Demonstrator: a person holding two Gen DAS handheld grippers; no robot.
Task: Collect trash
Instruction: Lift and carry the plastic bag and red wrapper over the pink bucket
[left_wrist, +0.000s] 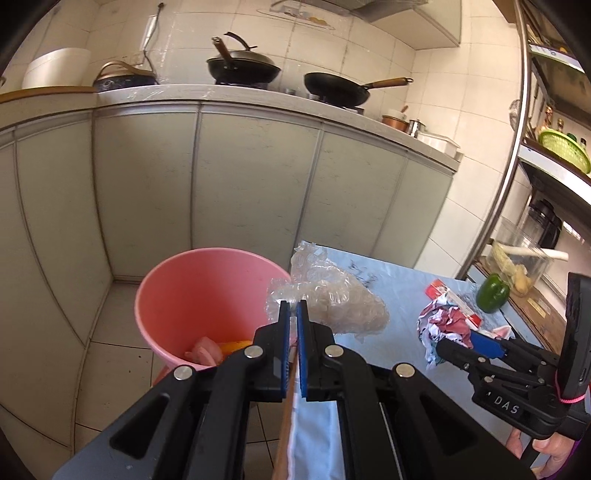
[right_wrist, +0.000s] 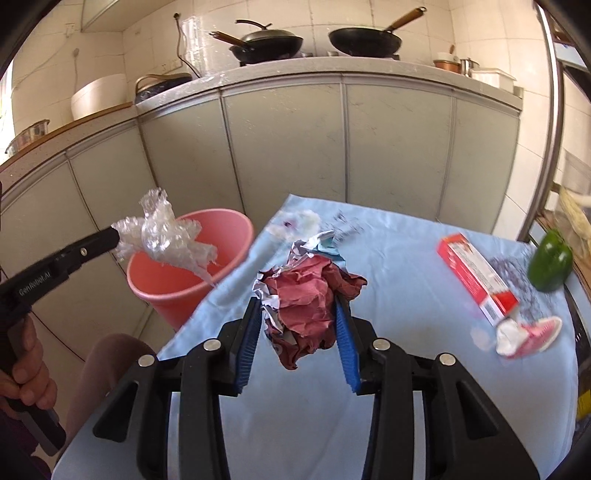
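Note:
My left gripper is shut on a wad of clear bubble wrap and holds it at the rim of the pink bucket, which stands on the floor left of the table. In the right wrist view the left gripper holds the bubble wrap over the bucket. My right gripper is shut on a crumpled dark red and white paper ball above the blue tablecloth. The right gripper and the paper ball also show in the left wrist view.
A red and white box, a pink and white wrapper and a green pepper lie on the table's right part. The bucket holds pink and orange scraps. Grey cabinets with pans on the counter stand behind.

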